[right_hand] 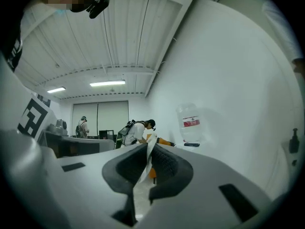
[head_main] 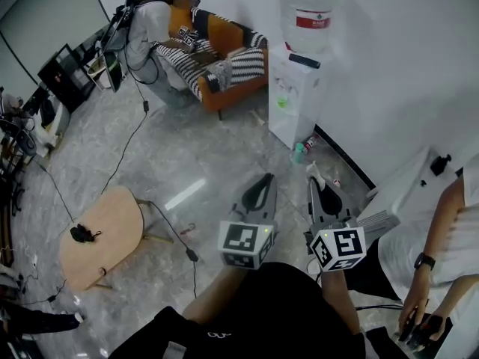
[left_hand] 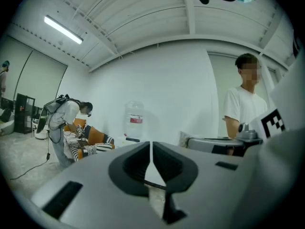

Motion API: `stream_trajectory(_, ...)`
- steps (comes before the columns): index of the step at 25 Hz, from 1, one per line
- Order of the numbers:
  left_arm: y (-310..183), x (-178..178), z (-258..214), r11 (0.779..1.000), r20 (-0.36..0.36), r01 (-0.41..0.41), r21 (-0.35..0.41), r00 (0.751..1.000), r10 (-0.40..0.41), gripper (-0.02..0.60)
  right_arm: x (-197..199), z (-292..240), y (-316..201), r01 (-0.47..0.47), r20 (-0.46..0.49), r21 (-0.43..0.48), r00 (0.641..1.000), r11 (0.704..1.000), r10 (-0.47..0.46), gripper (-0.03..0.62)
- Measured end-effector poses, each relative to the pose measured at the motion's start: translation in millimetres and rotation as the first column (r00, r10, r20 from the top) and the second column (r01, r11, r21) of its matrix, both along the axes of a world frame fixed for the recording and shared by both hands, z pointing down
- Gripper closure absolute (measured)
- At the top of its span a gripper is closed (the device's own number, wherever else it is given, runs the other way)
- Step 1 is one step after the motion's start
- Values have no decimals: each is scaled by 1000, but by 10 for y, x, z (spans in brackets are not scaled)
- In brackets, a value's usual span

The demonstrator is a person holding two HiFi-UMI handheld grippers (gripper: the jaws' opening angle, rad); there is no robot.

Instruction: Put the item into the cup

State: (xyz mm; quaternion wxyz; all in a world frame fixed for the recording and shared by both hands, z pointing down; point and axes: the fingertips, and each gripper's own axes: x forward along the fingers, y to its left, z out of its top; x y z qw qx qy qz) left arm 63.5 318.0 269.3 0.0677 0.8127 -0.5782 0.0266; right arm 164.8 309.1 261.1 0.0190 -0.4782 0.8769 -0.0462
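Because the white scrap (right_hand: 148,156) pinched in the right gripper (head_main: 314,179) at lower centre looks light and limp, an edge hold suits it, while the left gripper (head_main: 266,178) is pressed together, empty.

You get bright, even light from a ceiling tube (left_hand: 63,29) at ten o'clock. The floor (head_main: 185,194) glints, and fisheye bends and darkens the edges.
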Motion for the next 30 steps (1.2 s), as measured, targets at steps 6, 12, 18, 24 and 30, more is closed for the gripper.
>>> stream_trajectory(6,39,297,-43,999,78,-18,26,997,16,555,261,29,17,2,28,-9,1000,1000,-2,560)
stream_trajectory(12,261,536,76,998,152,-56,13,987,53,555,448,166,167,6,56,-11,998,1000,-6,560)
stream_trajectory(18,366,865,101,996,253,-82,43,965,68,555,726,227,235,17,67,-12,998,1000,-16,560)
stream_trajectory(24,380,965,108,995,265,-93,36,961,81,555,843,216,264,13,79,0,997,1000,-13,560)
stream_trajectory(30,364,1125,75,989,267,-137,54,957,117,555,893,257,266,27,69,5,997,1000,-27,560)
